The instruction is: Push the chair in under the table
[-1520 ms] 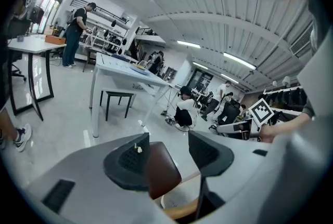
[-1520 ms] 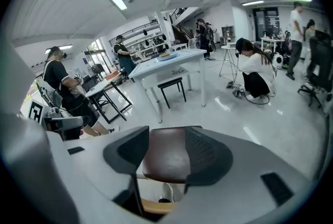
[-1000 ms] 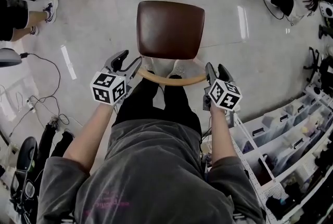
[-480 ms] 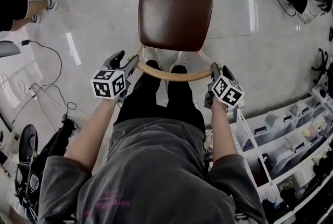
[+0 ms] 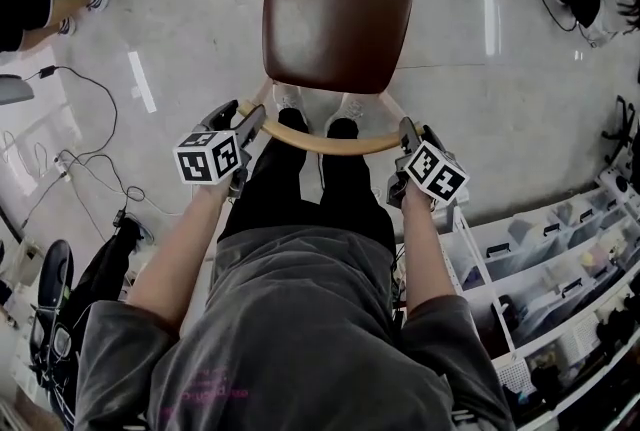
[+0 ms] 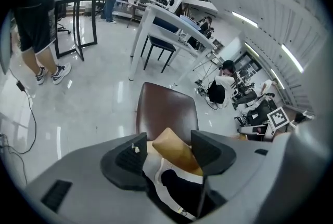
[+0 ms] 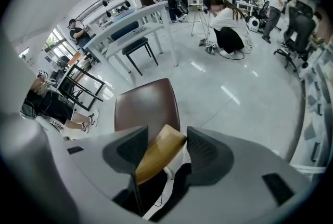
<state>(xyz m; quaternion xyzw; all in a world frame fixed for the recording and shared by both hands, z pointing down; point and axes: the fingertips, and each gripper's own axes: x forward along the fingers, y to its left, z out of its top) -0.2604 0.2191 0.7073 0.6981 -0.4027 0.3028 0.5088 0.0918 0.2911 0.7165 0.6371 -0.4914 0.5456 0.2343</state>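
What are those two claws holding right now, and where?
Chair's backrest stands between each pair of jaws. Left gripper has just been opening, not gripping it; right gripper: unclear.

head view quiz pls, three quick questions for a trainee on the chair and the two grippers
1. Multiple choice: what stands between the jaws of the left gripper? A a shoe, B the chair's backrest, C a cable.
2. True or false: the chair is already pushed in under a table.
3. Fill in: in the head view, the right gripper is at the backrest's ____ end.

Key
1. B. Its jaws have just been opening, with the backrest between them.
2. False. It stands out on the floor.
3. right
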